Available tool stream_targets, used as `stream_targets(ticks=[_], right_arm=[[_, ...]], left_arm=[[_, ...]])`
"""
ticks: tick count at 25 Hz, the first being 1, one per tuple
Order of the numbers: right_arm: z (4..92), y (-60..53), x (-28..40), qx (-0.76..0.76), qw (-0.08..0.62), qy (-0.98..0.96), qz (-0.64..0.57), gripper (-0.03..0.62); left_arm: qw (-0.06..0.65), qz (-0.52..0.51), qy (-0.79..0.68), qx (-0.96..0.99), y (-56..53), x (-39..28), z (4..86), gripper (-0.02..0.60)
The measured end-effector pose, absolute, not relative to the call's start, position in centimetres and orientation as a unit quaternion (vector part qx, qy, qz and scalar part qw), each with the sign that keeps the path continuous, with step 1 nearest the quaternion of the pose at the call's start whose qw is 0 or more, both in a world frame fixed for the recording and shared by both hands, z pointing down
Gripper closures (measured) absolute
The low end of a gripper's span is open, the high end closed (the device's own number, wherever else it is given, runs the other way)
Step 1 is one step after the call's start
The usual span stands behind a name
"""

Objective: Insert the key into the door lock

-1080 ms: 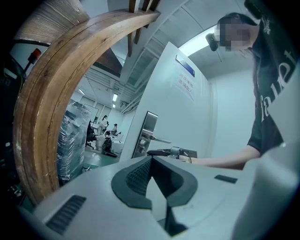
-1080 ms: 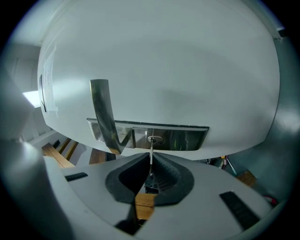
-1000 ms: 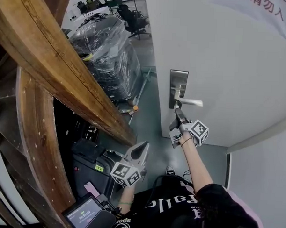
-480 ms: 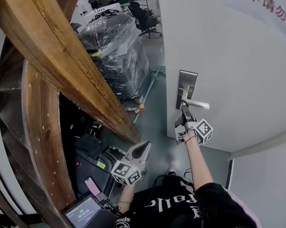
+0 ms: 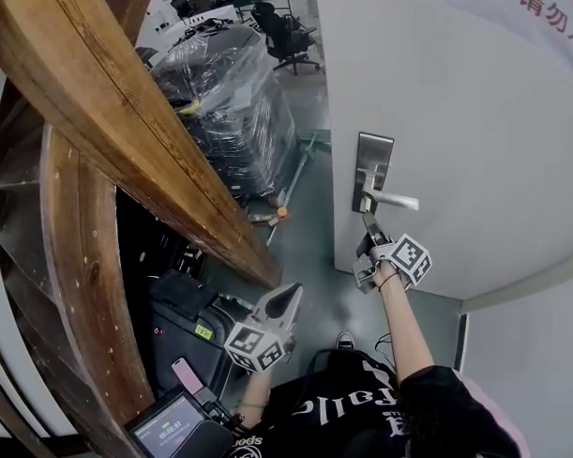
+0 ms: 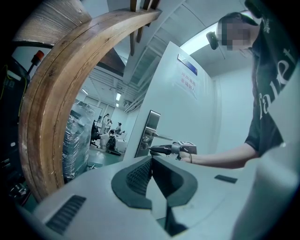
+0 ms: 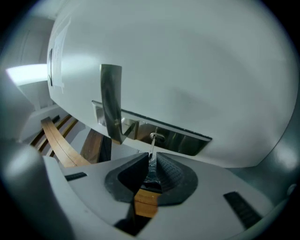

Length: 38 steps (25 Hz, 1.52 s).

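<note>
A steel lock plate (image 5: 374, 170) with a lever handle (image 5: 393, 201) sits on the white door (image 5: 477, 136). My right gripper (image 5: 367, 220) points up at the plate's lower end, shut on a small silver key (image 7: 151, 153). In the right gripper view the key's blade reaches the round lock cylinder (image 7: 155, 137) on the lock plate (image 7: 180, 142), below the lever handle (image 7: 112, 105). How deep the tip sits I cannot tell. My left gripper (image 5: 284, 298) hangs low and apart from the door, its jaws shut on nothing (image 6: 152, 161).
A heavy curved wooden beam (image 5: 102, 123) runs along the left. Behind it stands a plastic-wrapped pallet load (image 5: 225, 99). A black case and a device with a lit screen (image 5: 167, 426) lie on the floor by my feet. Office chairs (image 5: 286, 31) stand far back.
The head view has shifted a little. My right gripper stays at the lock plate's lower end with the key. The left gripper has not moved.
</note>
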State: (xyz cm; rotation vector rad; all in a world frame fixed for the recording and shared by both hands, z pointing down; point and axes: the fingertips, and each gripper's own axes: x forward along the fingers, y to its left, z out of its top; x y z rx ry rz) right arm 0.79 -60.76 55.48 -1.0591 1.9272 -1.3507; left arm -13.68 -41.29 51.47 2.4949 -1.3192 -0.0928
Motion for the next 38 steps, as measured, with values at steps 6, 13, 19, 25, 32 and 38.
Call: stream_targets(ticks=[6, 13, 19, 25, 32, 38], right_arm=[[55.6, -55.4, -1.3, -0.387, 0.183, 0.77, -0.473, 0.556], [54.4, -46.6, -3.2, -0.398, 0.134, 0.796, -0.435, 0.556], [54.7, -38.2, -5.2, -0.407, 0.118, 0.8, -0.425, 0.557], [55.7, -29.6, -5.5, -0.423, 0.101, 0.796, -0.422, 0.557], [56.4, -21.9, -4.9, -0.431, 0.083, 0.792, -0.425, 0.557], [54.9, -18.4, -3.0, -0.419, 0.088, 0.806, -0.409, 0.557]], left_arm=[[0.16, -0.033, -0.45, 0.878, -39.8, -13.7, 51.4, 0.577], [0.158, -0.037, -0.429, 0.888, -35.5, -14.1, 50.9, 0.577], [0.165, -0.031, -0.412, 0.896, -29.7, -15.3, 51.8, 0.577], [0.192, -0.03, -0.392, 0.899, -23.5, -15.5, 53.6, 0.577], [0.199, -0.045, -0.378, 0.903, -18.9, -14.6, 53.2, 0.577], [0.189, -0.052, -0.373, 0.907, -15.8, -11.8, 52.0, 0.577]])
